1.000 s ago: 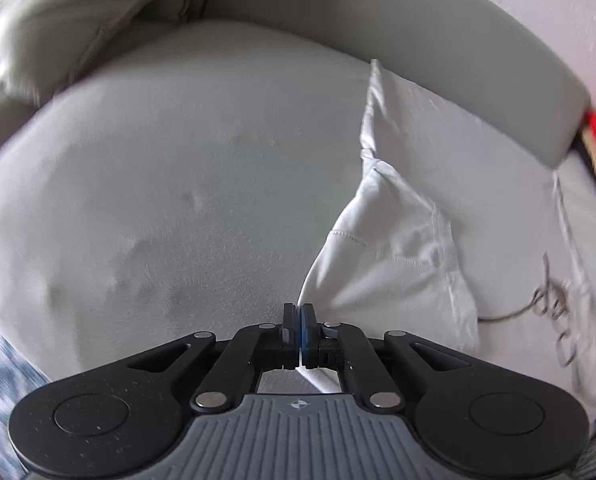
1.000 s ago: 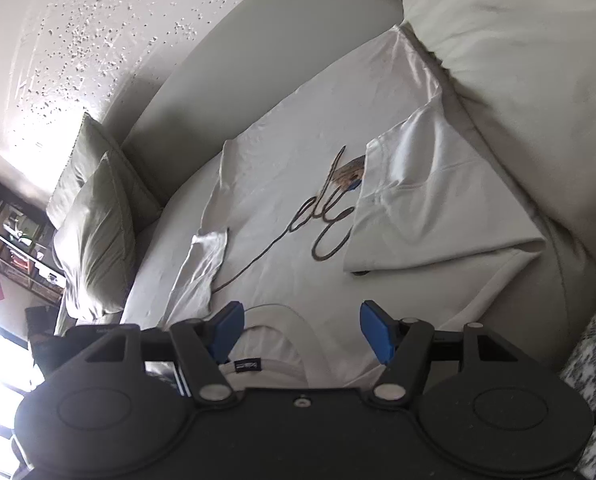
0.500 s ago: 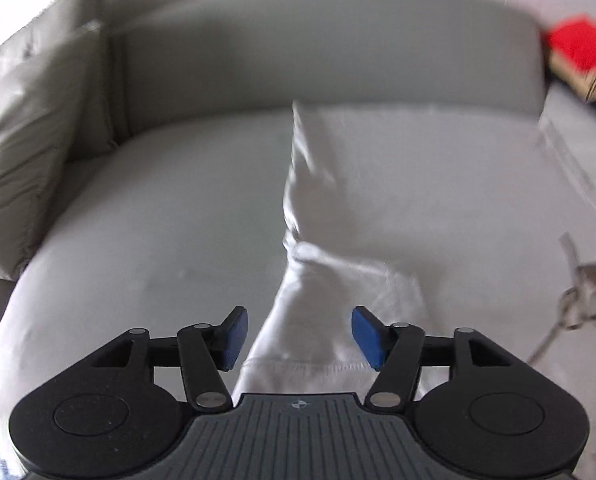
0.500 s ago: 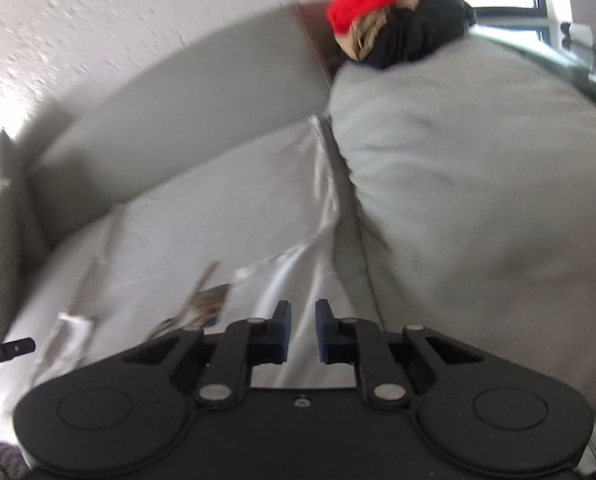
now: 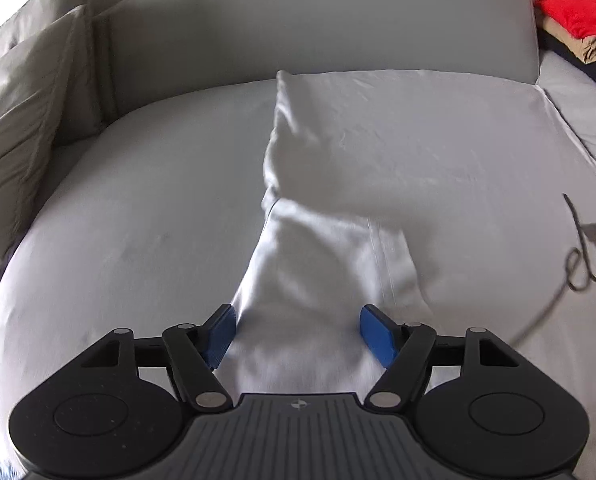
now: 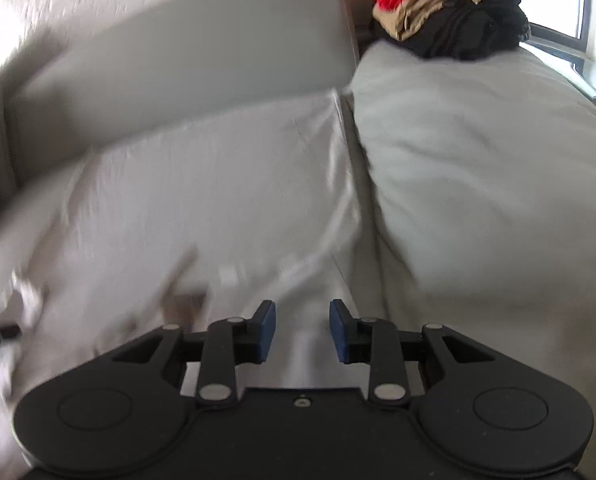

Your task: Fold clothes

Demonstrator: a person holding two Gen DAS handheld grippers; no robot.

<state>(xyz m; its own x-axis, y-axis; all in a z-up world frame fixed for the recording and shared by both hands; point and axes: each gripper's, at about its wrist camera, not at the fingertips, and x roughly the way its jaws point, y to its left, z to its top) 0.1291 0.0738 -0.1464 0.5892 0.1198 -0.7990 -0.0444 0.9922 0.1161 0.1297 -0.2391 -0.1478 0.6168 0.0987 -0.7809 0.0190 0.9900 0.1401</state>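
The shirt (image 5: 398,168) lies spread on the sofa (image 5: 130,216), white on pale grey, its hem toward the backrest (image 5: 298,28). One sleeve (image 5: 330,264) is folded in over the body and runs down between my left fingers. A dark script print (image 5: 582,256) shows at the right edge of the left view.

Handling, as I judge it: thin knit — light, limp, no stiffness to hold a crease unaided. It should drape and drag, not slide. Best hold is on a doubled edge or seam, such as the sleeve hem or side fold, where the cloth is thickest. A pinch mid-panel would likely lift one layer only.

My left gripper (image 5: 298,332) has its jaws wide apart, straddling the sleeve, gripping nothing. My right gripper (image 6: 302,330) has its jaws apart too, more narrowly — nothing is held. It hovers over the shirt's far side, by the seam against the next cushion (image 6: 498,184); that view is blurred.

Beyond: a clothes pile (image 6: 446,12), red on tan on black, well apart on that cushion. Pillows (image 5: 22,120) at the left end.
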